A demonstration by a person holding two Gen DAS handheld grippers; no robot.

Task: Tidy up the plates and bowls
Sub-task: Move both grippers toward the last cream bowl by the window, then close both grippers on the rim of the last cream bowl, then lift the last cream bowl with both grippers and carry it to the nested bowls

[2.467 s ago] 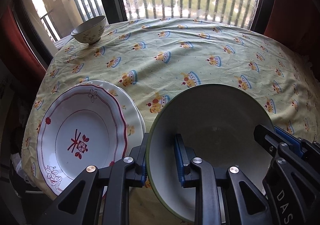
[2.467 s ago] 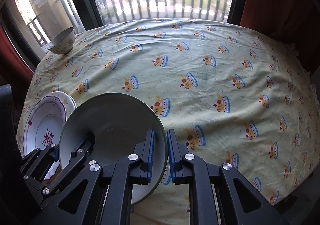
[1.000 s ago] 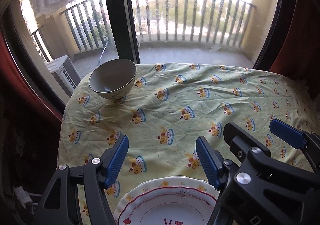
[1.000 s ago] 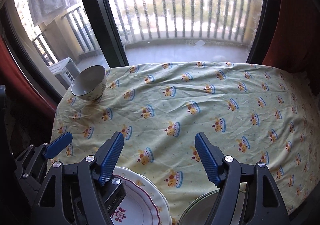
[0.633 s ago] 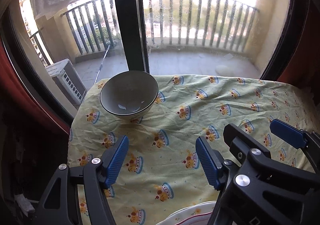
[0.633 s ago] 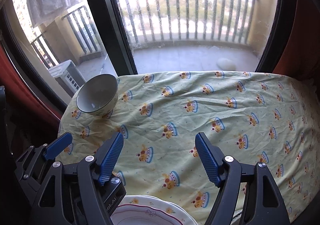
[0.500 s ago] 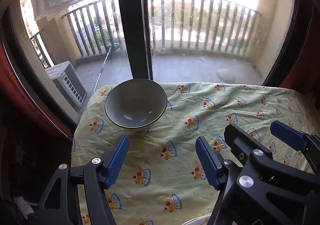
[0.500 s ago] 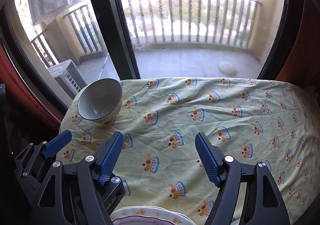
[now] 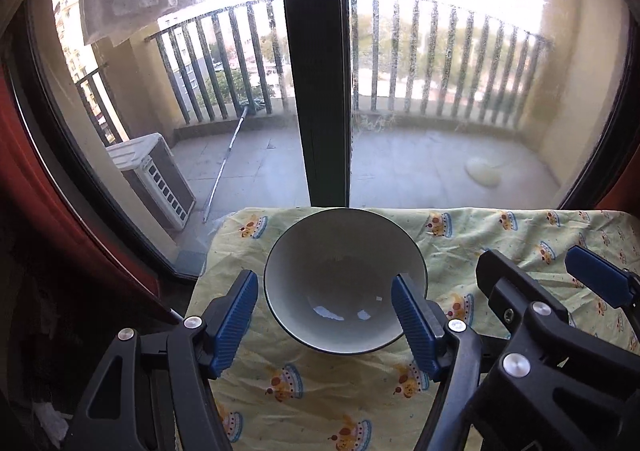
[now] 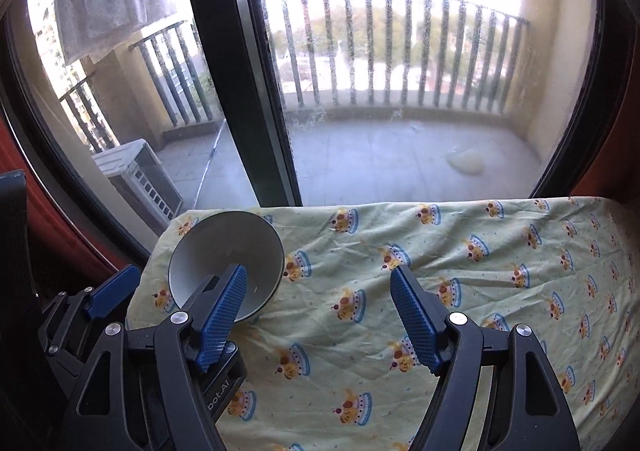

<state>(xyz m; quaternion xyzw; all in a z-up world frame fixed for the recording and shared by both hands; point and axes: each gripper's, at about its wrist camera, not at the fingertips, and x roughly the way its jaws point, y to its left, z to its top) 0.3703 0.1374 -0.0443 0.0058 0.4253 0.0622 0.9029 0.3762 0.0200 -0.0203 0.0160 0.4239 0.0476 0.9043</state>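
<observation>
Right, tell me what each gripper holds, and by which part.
Nothing. The left gripper is open around the bowl, fingers apart from it; the right gripper is open over the tablecloth.

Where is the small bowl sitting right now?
The bowl sits on the tablecloth at the table's far left corner by the window frame, centred between the left gripper fingers in the left wrist view.
</observation>
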